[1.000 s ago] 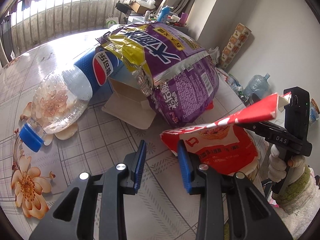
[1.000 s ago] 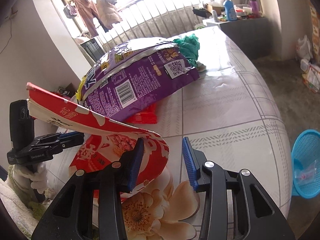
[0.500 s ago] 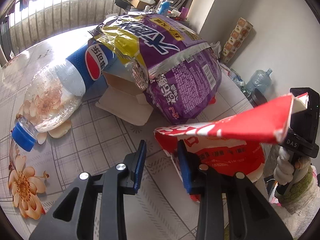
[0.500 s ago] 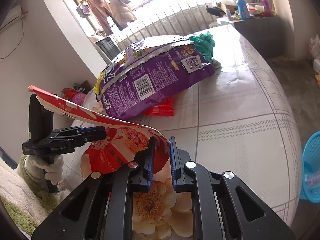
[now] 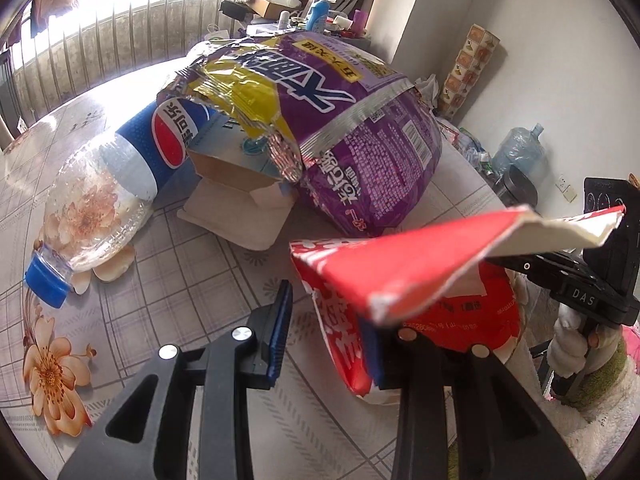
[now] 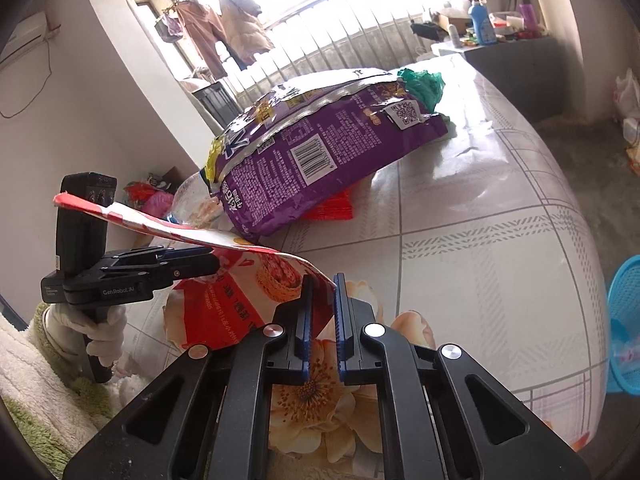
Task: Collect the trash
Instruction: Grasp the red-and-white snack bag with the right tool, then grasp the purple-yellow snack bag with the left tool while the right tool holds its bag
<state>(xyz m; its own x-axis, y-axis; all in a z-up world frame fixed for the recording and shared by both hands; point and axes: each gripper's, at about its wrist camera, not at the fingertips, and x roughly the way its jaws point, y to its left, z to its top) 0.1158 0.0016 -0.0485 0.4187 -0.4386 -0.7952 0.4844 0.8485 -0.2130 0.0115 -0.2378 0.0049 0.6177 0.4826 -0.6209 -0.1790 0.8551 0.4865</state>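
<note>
A red snack bag [image 5: 420, 276] lies on the table's near edge with one flap raised; it also shows in the right wrist view [image 6: 240, 280]. My right gripper [image 6: 322, 312] is shut on the tip of that flap. My left gripper [image 5: 324, 332] is open, its right finger under the bag's edge. Behind lie a large purple snack bag [image 5: 352, 140], an empty Pepsi bottle [image 5: 120, 184] on its side and a torn cardboard box [image 5: 240, 200].
The floral tiled table [image 6: 480, 220] carries a green plastic bag [image 6: 424, 84] and a red wrapper [image 6: 336, 208] under the purple bag [image 6: 320, 152]. A blue basket [image 6: 624, 320] stands on the floor at right. A water jug [image 5: 520, 152] stands by the wall.
My right gripper has closed onto the red bag's flap and lifted it. The left gripper has moved closer to the bag and stays open.
</note>
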